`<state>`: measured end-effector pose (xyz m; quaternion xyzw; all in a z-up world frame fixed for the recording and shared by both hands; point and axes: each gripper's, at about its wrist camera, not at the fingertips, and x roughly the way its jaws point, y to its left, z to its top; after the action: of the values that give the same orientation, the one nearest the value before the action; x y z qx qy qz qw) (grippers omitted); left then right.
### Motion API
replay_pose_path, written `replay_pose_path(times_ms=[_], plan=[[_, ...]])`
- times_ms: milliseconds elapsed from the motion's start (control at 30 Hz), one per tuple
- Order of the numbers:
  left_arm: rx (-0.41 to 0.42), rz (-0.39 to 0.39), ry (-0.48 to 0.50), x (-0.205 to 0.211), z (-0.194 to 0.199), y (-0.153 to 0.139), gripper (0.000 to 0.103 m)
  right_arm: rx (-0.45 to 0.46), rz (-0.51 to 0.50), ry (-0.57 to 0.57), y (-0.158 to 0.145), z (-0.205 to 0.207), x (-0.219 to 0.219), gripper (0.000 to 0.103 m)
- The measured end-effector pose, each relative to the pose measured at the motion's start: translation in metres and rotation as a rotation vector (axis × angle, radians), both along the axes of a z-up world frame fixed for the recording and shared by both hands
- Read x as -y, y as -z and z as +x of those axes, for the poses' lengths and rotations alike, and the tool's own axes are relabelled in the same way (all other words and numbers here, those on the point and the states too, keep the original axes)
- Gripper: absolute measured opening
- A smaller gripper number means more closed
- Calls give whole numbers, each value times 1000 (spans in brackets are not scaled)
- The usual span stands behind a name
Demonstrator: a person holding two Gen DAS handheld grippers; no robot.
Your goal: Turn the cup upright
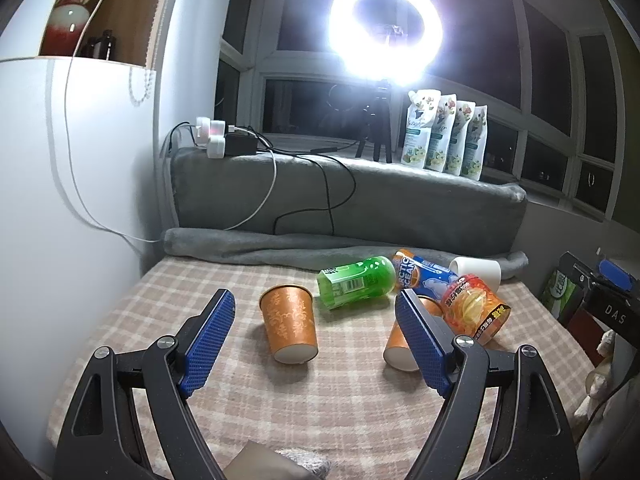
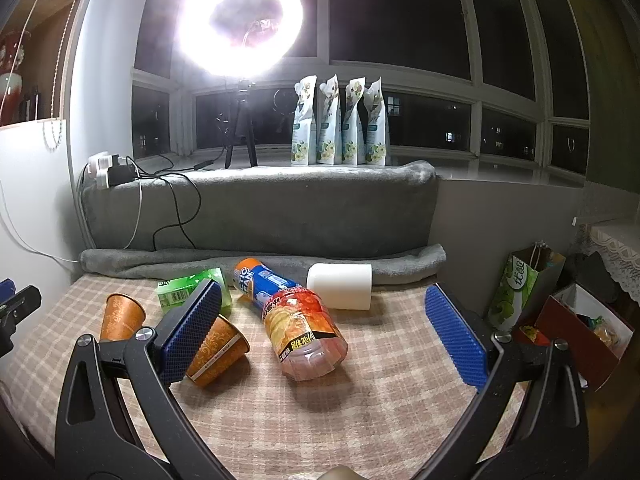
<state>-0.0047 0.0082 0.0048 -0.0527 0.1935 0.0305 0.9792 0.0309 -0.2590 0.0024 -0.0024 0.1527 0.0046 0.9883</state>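
Note:
Two orange paper cups lie on the checked cloth. In the left wrist view one cup (image 1: 290,326) lies with its base toward me, between the open fingers of my left gripper (image 1: 316,304) and a little ahead of them. The second cup (image 1: 400,340) lies half hidden behind the right finger. In the right wrist view the first cup (image 2: 120,316) is at far left. The second cup (image 2: 218,350) lies on its side, rim to the upper right, beside the left finger of my open, empty right gripper (image 2: 320,296).
A green bottle (image 1: 356,282), a blue-orange can (image 1: 420,272), an orange jar (image 2: 306,332) and a white cup (image 2: 340,286) lie behind the cups. A grey rolled blanket (image 2: 260,258) bounds the back. Bags and a box (image 2: 580,328) stand off the right edge. A white wall is left.

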Motion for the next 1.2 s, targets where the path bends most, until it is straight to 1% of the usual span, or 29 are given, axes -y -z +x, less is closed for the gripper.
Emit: replay_pose_path(times_ms=[467, 667, 1200], plan=[[-5, 0, -1, 0, -3, 0, 83, 0, 5, 2, 0, -1, 1, 103], [-10, -1, -13, -2, -4, 1, 82, -5, 4, -14, -1, 2, -3, 103], [-30, 4, -13, -1, 11, 0, 82, -15, 10, -22, 2, 15, -3, 103]])
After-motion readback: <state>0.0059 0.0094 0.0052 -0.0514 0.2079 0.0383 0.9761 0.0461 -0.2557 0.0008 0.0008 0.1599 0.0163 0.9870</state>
